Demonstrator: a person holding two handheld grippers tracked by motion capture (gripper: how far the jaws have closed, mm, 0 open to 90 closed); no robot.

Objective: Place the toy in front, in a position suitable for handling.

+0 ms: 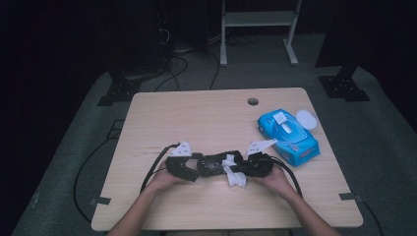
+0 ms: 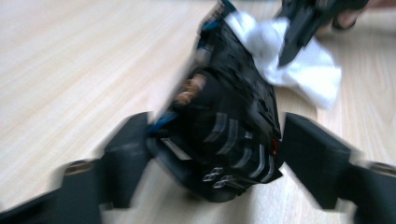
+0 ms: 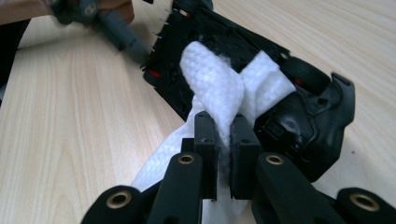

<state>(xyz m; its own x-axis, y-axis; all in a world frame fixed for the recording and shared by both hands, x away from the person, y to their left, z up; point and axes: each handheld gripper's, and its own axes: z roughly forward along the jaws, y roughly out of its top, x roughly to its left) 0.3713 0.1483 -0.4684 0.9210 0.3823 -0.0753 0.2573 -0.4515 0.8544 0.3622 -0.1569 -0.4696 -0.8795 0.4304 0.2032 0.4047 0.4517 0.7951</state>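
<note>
With our right tool we are pinching a white woven wet wipe against a black plastic toy car, which our left tool is clamping just above the pale wooden desk. We are judging the wiping as partway, with most of the car's body left.
</note>
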